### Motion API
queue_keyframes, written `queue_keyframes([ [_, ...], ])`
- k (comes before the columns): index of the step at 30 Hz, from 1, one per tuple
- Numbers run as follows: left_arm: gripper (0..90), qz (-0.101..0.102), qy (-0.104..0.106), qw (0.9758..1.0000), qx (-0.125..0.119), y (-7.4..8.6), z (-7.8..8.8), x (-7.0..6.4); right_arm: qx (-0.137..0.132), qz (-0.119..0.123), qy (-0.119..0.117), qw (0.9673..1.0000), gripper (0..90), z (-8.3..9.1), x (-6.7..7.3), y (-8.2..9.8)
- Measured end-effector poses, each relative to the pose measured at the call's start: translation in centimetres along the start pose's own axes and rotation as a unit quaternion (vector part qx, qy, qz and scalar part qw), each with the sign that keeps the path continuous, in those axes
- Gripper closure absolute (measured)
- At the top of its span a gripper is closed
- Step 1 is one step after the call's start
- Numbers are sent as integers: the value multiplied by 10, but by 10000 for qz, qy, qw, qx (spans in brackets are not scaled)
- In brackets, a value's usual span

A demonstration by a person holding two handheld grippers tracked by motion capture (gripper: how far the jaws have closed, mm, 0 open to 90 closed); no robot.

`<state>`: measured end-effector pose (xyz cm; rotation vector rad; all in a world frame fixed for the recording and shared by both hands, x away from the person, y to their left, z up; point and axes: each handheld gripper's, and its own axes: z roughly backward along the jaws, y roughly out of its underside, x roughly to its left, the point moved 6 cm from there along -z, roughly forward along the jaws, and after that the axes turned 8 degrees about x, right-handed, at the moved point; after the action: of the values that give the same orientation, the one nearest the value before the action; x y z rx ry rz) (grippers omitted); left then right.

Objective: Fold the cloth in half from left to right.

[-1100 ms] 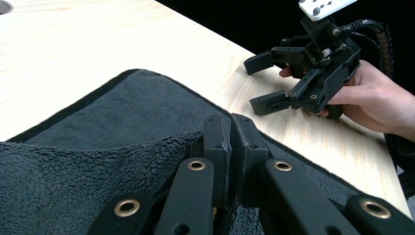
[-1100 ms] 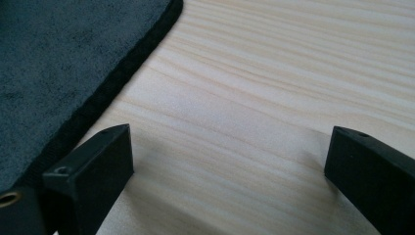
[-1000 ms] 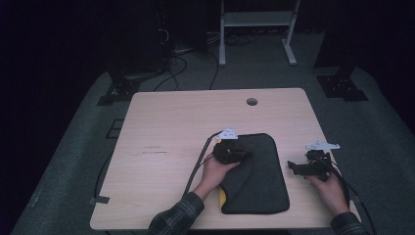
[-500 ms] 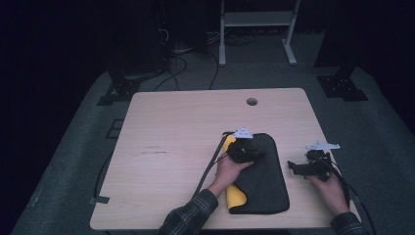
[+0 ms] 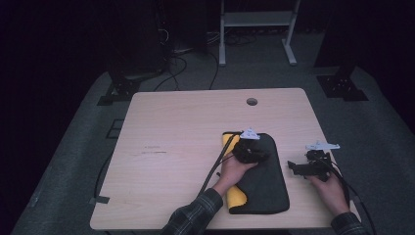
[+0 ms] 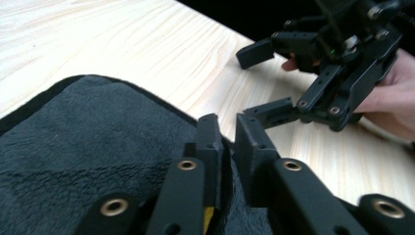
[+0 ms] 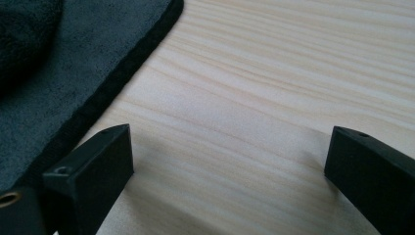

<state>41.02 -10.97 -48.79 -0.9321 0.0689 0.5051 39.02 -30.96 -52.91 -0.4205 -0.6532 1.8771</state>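
A dark grey cloth (image 5: 264,191) with a yellow underside (image 5: 236,198) lies folded on the right half of the wooden table (image 5: 181,127). My left gripper (image 5: 261,156) rests on the cloth's upper part, pointing right. Its jaws (image 6: 227,132) have just been opening and stand a narrow gap apart; a fold of the cloth (image 6: 98,147) with a yellow sliver still lies low between them. My right gripper (image 5: 292,167) sits on bare wood just right of the cloth, open and empty. It is also seen ahead in the left gripper view (image 6: 264,81). The cloth's edge (image 7: 122,78) lies left of its jaws (image 7: 230,156).
A round cable hole (image 5: 252,102) sits near the table's far edge. The left gripper's cable (image 5: 213,169) runs across the wood toward the front. A metal stand (image 5: 257,19) and dark floor lie beyond the table.
My left gripper moved right across the cloth, drawing its left edge over so a yellow strip shows along the left side. Its jaws have parted slightly. The right gripper has not moved.
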Motion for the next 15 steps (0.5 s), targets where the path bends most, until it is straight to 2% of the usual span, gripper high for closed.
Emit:
queue_keyframes([
  [3, 773, -80, -32, 9999, 89, 2, 2, -2, 0, 0, -1, 10000, 31, 0, 0, 0],
  [8, 757, -77, -62, 9994, 322, 7, -3, -3, 2, 0, -2, 10000, 31, 0, 0, 0],
  [11, 856, -68, -51, 9989, 468, 9, -8, -3, 6, -8, -3, 10000, 31, 0, 0, 0],
  [15, 873, 1, -5, 9992, 395, 7, -11, -5, 6, -8, -4, 10000, 30, 0, 0, 0],
])
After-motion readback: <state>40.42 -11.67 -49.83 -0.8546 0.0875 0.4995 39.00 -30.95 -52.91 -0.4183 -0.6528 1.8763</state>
